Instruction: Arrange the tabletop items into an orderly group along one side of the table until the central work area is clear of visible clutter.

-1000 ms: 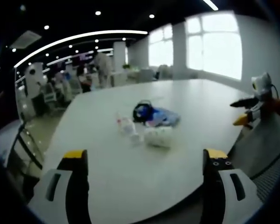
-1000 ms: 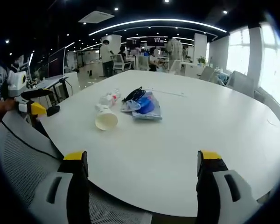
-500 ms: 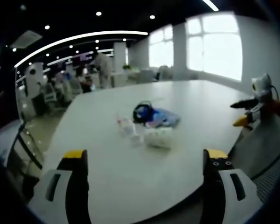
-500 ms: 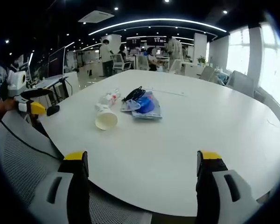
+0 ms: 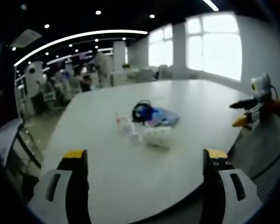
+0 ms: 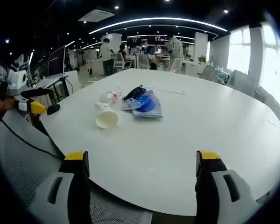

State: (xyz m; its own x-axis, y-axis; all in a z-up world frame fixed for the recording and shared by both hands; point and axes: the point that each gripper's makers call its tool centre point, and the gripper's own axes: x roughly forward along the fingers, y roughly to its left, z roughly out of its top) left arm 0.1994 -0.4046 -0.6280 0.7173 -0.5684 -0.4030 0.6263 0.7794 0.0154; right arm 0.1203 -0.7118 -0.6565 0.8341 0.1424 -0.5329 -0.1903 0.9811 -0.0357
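I have both grippers held back off the near edge of the white table, and neither touches anything. In the left gripper view my left gripper has its two yellow-tipped jaws spread wide, with bare tabletop between them and nothing in the gap. In the right gripper view my right gripper stands the same way: jaws far apart, released, holding nothing.

The clutter sits in one loose cluster near the middle of the table, well apart from both grippers. In the right gripper view a paper cup lies on its side with its open mouth turned toward me. Just behind it lies a clear plastic bottle, also on its side, its end close to the cup; I cannot tell whether they touch. To the right of the bottle is a blue pouch lying flat, with a black cord bunched on its far left corner. In the left gripper view I see the same cluster from the other side: the cup nearest, the bottle to its left, the pouch and cord behind.

Each gripper also shows at the edge of the other's view, beyond the table's rim, over a mesh chair back.
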